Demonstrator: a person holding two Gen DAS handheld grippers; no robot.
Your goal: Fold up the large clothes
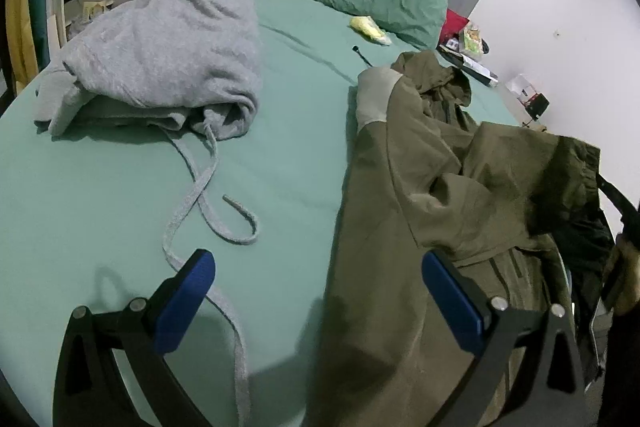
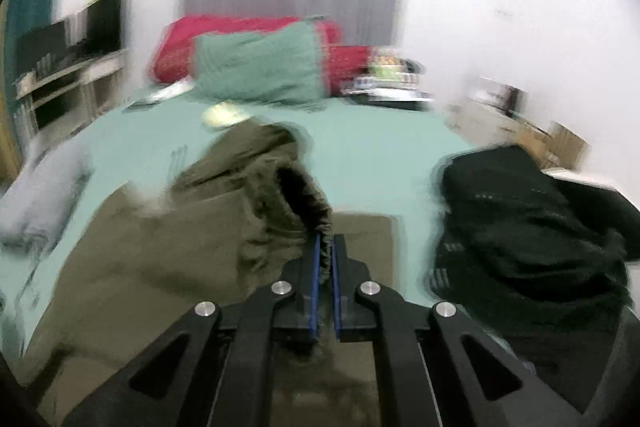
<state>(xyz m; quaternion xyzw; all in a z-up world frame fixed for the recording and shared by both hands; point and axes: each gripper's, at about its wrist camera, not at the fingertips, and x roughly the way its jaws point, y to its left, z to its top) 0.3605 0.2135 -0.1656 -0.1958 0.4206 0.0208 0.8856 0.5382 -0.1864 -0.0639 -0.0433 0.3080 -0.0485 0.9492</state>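
Olive jacket [image 1: 420, 187] spread on the green bed sheet [image 1: 280, 155], at 3 o'clock in the left wrist view, with one sleeve cuff [image 2: 310, 201] lifted clear of the body. Cuff pinched in the right gripper [image 2: 325, 243], jaws nearly together with fabric bunched between the blue pads [image 2: 316, 267]. Left gripper [image 1: 316, 291] wide open, holding nothing, poised over the jacket's near edge at 6 o'clock.

Likely risks: thin hold on gathered elastic, so a quick pull may slip the cuff free; right view smeared by motion, so grip depth hard to judge. Grey hoodie [image 1: 160, 47] at 10 o'clock, drawstring [image 1: 208, 203] trailing under the left finger [image 1: 184, 303]: possible snag on descent. Black garment [image 2: 528, 227] at 3 o'clock, near enough to be dragged into the fold.
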